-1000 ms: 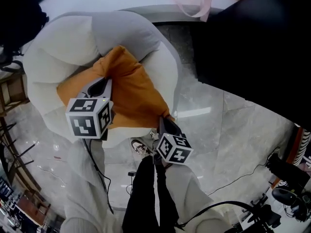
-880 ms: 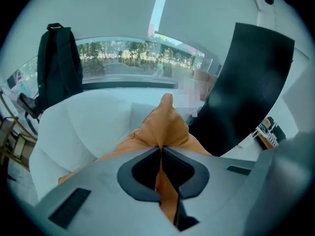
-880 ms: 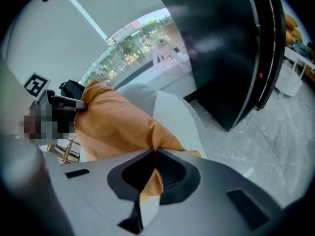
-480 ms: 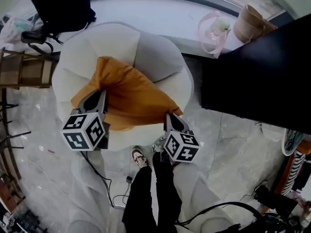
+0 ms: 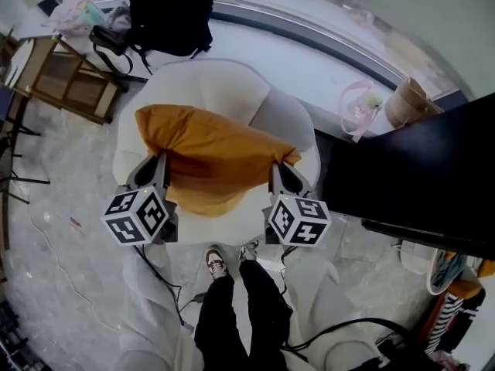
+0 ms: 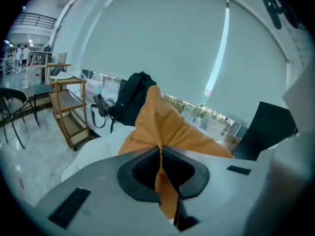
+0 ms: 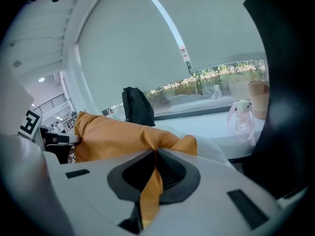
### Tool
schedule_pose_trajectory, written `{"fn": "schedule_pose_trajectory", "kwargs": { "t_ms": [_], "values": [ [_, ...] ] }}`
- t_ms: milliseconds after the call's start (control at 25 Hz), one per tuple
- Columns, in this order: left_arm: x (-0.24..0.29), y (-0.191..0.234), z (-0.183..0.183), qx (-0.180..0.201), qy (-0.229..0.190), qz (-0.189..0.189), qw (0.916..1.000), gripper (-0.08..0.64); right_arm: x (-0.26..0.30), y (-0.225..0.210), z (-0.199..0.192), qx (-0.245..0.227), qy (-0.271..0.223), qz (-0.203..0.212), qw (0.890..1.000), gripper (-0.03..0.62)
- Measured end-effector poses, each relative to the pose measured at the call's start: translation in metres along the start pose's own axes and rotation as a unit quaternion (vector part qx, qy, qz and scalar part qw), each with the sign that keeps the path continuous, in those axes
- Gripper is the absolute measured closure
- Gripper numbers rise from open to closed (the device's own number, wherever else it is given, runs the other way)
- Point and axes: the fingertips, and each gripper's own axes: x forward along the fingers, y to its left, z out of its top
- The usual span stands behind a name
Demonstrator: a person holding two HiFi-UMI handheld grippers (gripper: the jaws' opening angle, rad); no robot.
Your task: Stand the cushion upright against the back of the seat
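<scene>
Head view: the orange cushion [image 5: 216, 157] hangs over the seat [image 5: 224, 79], stretched sideways across the front of the seat's back and held up by its 2 near corners. Its middle sags toward the seat pan; whether the low edge touches the pan cannot be told. The left gripper [image 5: 158, 163] is pressed together on the corner at the seat's left side, and the right gripper [image 5: 277, 168] on the corner at the seat's right side. A black backpack [image 5: 166, 10] sits behind the seat, well apart from the cushion.

Left gripper view: the jaws are closed on a thin fold of orange cloth that runs between the pads and trails out below them. Beyond the jaws the cushion bunches into a peak, with the seat's white arm under it.

Right gripper view: the same here, jaws pinching a flattened strip of cover, the cloth creased into a knot just past the pads and the cushion's body spreading toward the seat's far side.

Handling, as a judgement: the cushion looks light and very soft. It droops between the 2 holds and folds wherever it is pinched, so it will not keep a shape by itself. The corner pinches probably catch mostly cover, which may slip or stretch. It should stand better if its bottom edge is set on the seat pan and its face leaned on the seat's back before either gripper lets go.
</scene>
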Motion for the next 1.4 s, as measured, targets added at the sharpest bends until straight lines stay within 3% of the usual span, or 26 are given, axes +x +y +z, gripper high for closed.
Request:
{"fn": "schedule_pose_trajectory", "kwargs": {
  "t_ms": [400, 640, 920, 1160, 1400],
  "values": [
    [-0.031, 0.028, 0.021, -0.062, -0.026, 0.044, 0.9967, 0.545, 0.005, 0.052, 0.066, -0.076, 0.002, 0.043, 0.996, 0.518],
    [-0.03, 0.043, 0.012, -0.075, -0.019, 0.054, 0.9955, 0.545, 0.011, 0.069, 0.077, -0.103, 0.01, 0.032, 0.994, 0.518],
    [-0.01, 0.069, 0.002, -0.079, 0.008, 0.026, 0.9965, 0.545, 0.024, 0.074, 0.054, -0.08, 0.032, 0.0, 0.996, 0.518],
    [0.018, 0.087, -0.019, -0.066, 0.029, 0.03, 0.997, 0.545, 0.05, 0.063, 0.023, -0.062, 0.048, -0.014, 0.997, 0.518],
    [0.051, 0.099, -0.005, -0.043, 0.029, 0.014, 0.9986, 0.545, 0.086, 0.06, 0.039, -0.043, 0.026, -0.011, 0.999, 0.518]
  ]
}}
